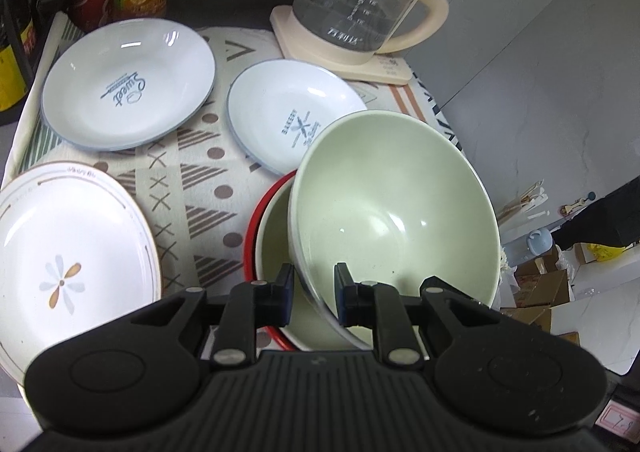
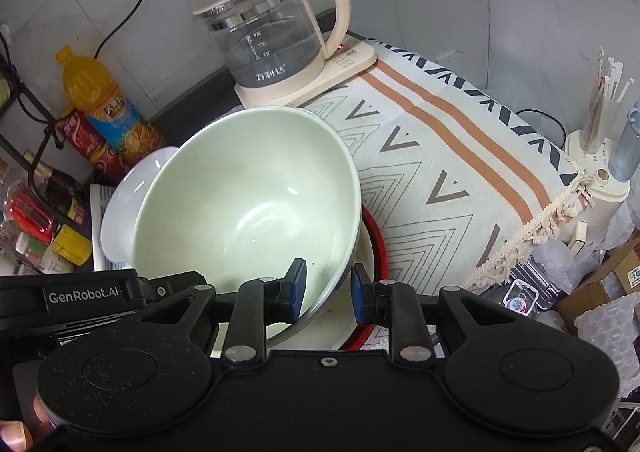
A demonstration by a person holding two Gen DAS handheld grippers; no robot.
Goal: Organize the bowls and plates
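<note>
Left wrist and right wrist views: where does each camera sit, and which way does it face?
Left wrist: on the left gripper, angled down at the pale green ceramic bowl it clamps, white plates behind.
Right wrist: on the right gripper, angled down at the bowl's opposite rim; fingertips show bottom left.
Shared: bowl, red-rimmed bowl beneath, cream-based glass kettle, patterned cloth.

The right gripper (image 2: 328, 290) is clamped on the near rim of a tilted pale green ceramic bowl (image 2: 248, 196), which sits over a red-rimmed cream bowl (image 2: 370, 316). A white plate (image 2: 132, 192) shows behind it. On the patterned cloth (image 2: 448, 180) stands a glass kettle with cream handle (image 2: 272, 40).
</note>
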